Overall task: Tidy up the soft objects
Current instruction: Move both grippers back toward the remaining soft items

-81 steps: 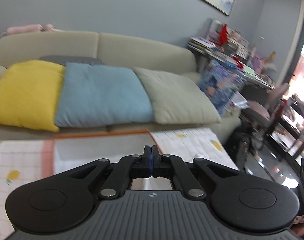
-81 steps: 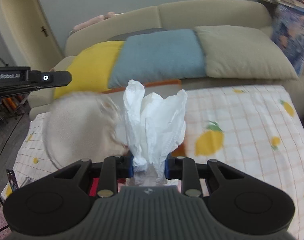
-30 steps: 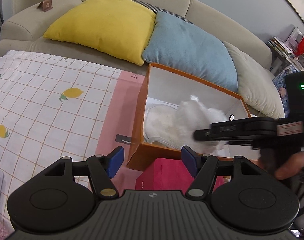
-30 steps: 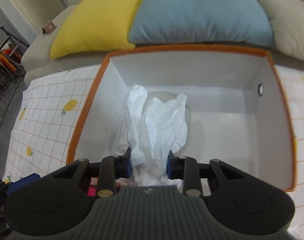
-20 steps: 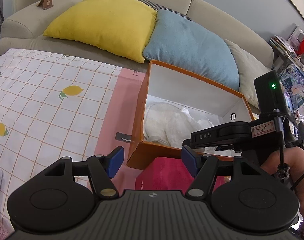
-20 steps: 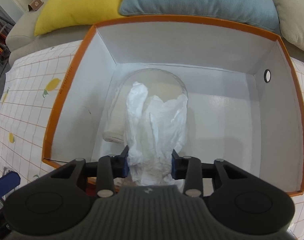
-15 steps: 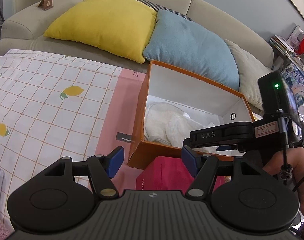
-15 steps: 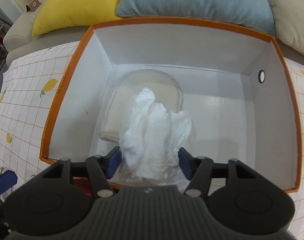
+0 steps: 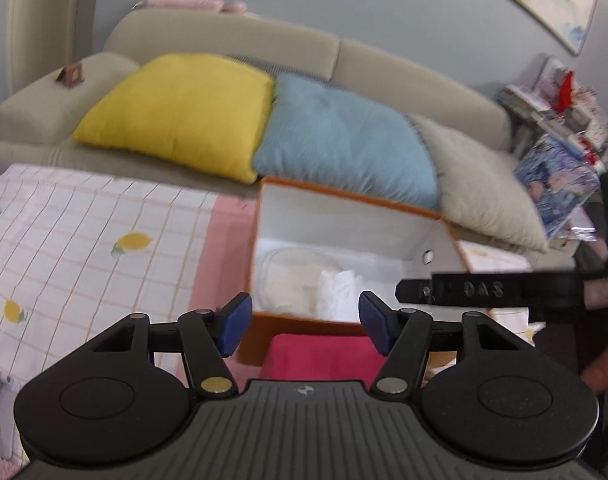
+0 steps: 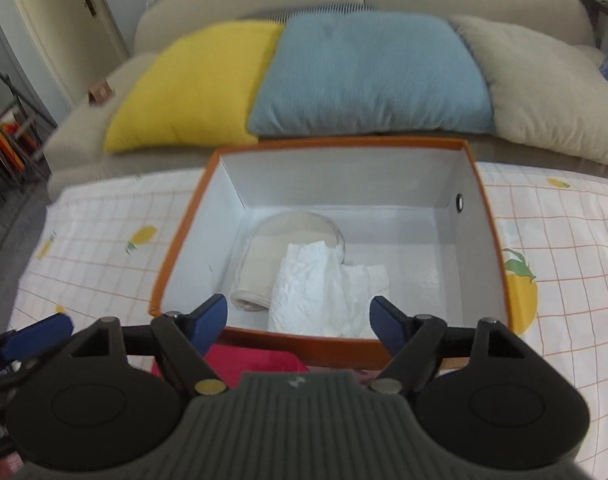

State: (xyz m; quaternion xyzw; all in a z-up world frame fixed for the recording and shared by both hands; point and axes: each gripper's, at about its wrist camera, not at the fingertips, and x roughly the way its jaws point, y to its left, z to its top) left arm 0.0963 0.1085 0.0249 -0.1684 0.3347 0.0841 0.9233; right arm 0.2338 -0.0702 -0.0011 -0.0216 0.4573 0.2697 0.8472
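A: Both tongs stand wide and hold nothing. The right gripper has let go: half a second ago its blue pads were just parting around the crumpled white tissue-like sheet, and a second ago they were clamped on it. Now the jaws hang spread above the near rim of the orange cardboard box with the white inside.

B: And the sheet itself?

A: It lies on the box floor, toward the near wall, slumped partly over the round cream fabric piece that sits in the left half of the box. The two touch. The left wrist view shows the same: white sheet beside cream round, both inside the box.

B: What of the left gripper?

A: Open too, as it was a second ago, but it has tilted up; more of the sofa with the yellow, blue and beige cushions shows now. The frame is blurred, so I judge it is mid-move.

B: So this item is done?

A: I'd say so. Two soft things are boxed. A bright pink cloth-like object lies on the lemon-print checked cloth just in front of the box, below both grippers. It seems the likely next pick, though I cannot tell what it is.
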